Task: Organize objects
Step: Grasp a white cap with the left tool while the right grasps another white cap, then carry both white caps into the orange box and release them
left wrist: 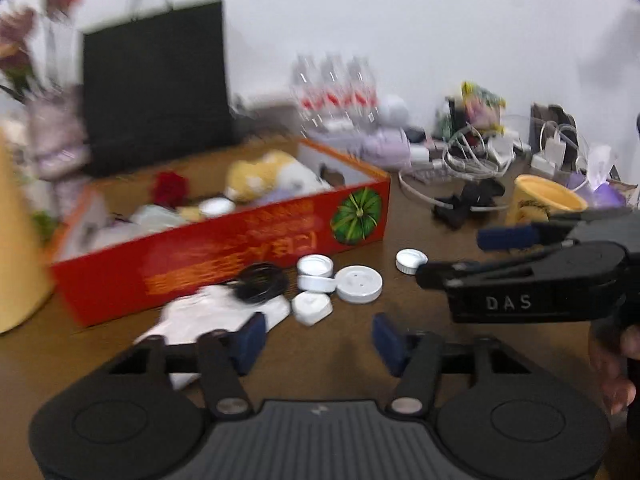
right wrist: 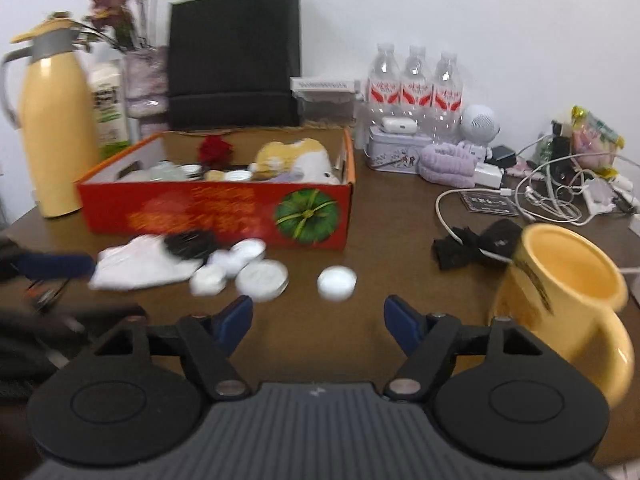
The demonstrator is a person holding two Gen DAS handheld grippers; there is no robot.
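A red cardboard box [left wrist: 224, 256] [right wrist: 216, 216] with a green pumpkin picture holds a plush toy, a red flower and small items. In front of it lie several white lids [left wrist: 358, 284] [right wrist: 262, 276], a white cloth [left wrist: 216, 312] and a black coil [left wrist: 260, 282]. One white cap [left wrist: 411, 260] [right wrist: 337, 282] lies apart from the others. My left gripper [left wrist: 318, 338] hovers open just short of the lids, with nothing between its fingers. My right gripper [right wrist: 318, 316] is open before the lone cap, and it reaches in from the right in the left wrist view.
A yellow mug [right wrist: 560, 292] stands close on the right, beside a black fabric piece [right wrist: 476, 246]. A yellow thermos [right wrist: 52, 120], a black paper bag [right wrist: 234, 60], three water bottles [right wrist: 416, 84], a tin [right wrist: 394, 152] and tangled cables [right wrist: 548, 192] line the back.
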